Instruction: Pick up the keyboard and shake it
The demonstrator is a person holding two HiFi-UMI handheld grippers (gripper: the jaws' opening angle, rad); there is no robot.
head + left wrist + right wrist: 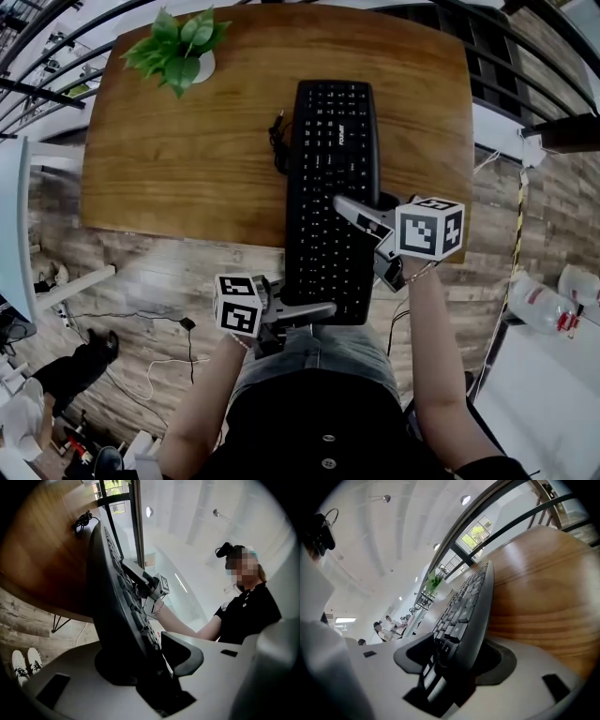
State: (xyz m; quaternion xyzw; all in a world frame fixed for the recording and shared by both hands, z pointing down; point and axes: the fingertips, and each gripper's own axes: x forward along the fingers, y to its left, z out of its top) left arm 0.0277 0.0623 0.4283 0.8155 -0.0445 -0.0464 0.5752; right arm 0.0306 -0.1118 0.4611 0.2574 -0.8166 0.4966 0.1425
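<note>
Straddling the keyboard point(330, 187), flat on the table point(187, 159) with its near end overhanging, your left gripper point(314, 311) at that end and right gripper point(349, 212) on the right edge both stand with jaws apart, pads not clamping: no lift or shake under way.

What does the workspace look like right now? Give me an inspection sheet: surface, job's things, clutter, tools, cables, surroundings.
Surface: wooden table.
Job's things: black keyboard on the table, keys up, near end overhanging the table edge.
Clutter: potted plant at the far left corner.
Tools: left tool straddles the keyboard's near end, right tool its right edge; both look open, with a gap on the key side.
Cables: keyboard cable bunched beside its left edge; loose cables on the floor.
Surroundings: plank floor; people far off in the right gripper view.
</note>
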